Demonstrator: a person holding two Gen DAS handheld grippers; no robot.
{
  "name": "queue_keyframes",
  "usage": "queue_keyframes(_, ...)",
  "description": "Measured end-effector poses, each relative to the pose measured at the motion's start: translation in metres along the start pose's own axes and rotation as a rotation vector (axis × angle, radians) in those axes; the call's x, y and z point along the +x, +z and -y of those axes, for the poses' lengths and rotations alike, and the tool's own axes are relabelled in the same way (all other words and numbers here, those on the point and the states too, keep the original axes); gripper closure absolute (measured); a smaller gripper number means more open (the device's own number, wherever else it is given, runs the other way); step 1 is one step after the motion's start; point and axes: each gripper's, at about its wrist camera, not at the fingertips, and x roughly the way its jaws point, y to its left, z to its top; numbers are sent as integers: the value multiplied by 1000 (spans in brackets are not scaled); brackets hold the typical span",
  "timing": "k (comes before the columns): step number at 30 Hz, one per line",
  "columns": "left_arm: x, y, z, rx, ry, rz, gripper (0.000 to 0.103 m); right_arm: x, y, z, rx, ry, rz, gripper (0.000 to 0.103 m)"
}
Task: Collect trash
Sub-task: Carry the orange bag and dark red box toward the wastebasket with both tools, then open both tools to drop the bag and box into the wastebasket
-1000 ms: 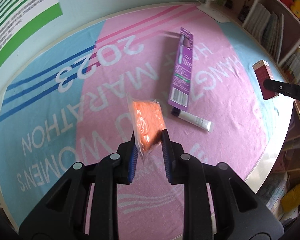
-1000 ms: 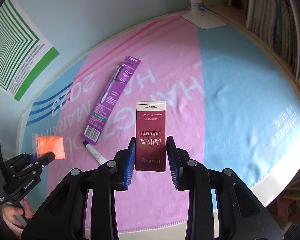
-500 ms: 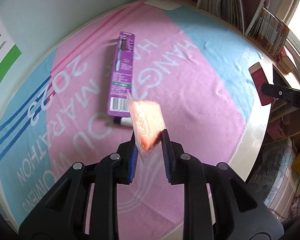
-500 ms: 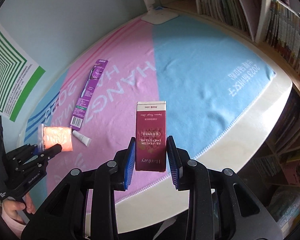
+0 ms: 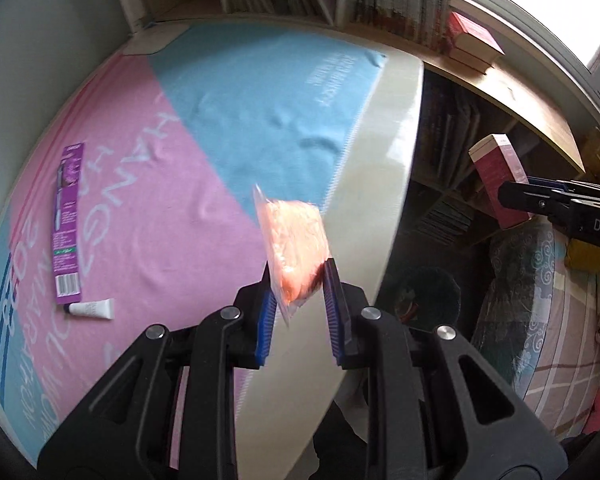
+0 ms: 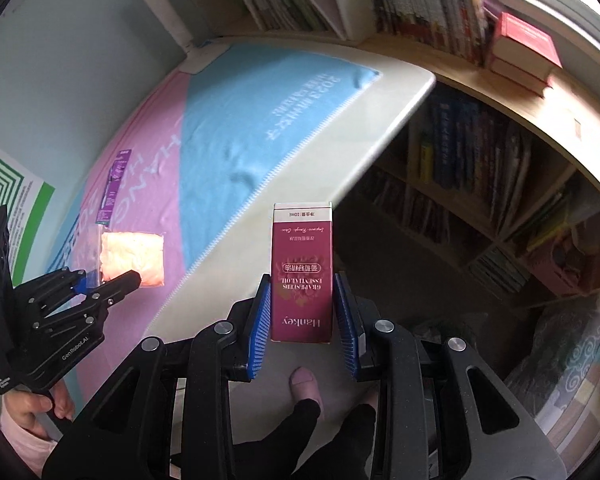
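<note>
My left gripper (image 5: 298, 276) is shut on a clear bag of orange stuff (image 5: 296, 236) and hangs over the table's white front edge (image 5: 380, 200). In the right wrist view that left gripper (image 6: 112, 280) and the bag (image 6: 134, 258) show at the left. My right gripper (image 6: 302, 280) is shut on an upright maroon carton (image 6: 302, 264), out past the table edge and above the floor. The carton (image 5: 496, 176) also shows at the right of the left wrist view. A purple toothbrush pack (image 5: 68, 224) and a small white tube (image 5: 92, 308) lie on the pink and blue towel (image 5: 260, 92).
Bookshelves (image 6: 460, 160) run under and behind the wooden ledge, with red books (image 6: 524, 48) stacked on it. A dark round shape (image 5: 424, 292) sits on the floor below the table edge. Patterned bedding (image 5: 540, 280) lies at the right. A person's slippered foot (image 6: 306, 384) stands below my right gripper.
Both grippers have swung right with their loads, from over the towel to the table's edge and beyond it, and both have rolled. The pack and tube now lie far left.
</note>
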Motion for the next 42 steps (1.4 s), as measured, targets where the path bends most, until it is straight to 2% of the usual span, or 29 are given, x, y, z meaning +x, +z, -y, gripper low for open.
queue_keyframes(9,35,12,129,212,-115,-71,83,-30,-53,98,172,-41,-24,71)
queue_keyframes(17,69,-2,217,376,-185,-172,83,-39,-98,160,306,-54,-61,71)
queue_keyframes(28,101,-15,291,528,-219,-255,81,-42,-136,212,436,-41,-88,68)
queue_keyframes(29,104,-17,297,540,-224,-269,72,-43,-139,217,454,-38,-84,65)
queue_keyframes(30,106,-17,300,546,-218,-275,44,-44,-141,222,478,-31,-77,47)
queue_keyframes(31,108,-18,305,556,-202,-272,30,-46,-145,227,503,-32,-65,36)
queue_keyframes(32,109,-19,308,570,-182,-261,19,-48,-146,231,512,-37,-58,36)
queue_keyframes(42,108,-16,306,562,-169,-268,20,-55,-146,250,541,-50,-44,35)
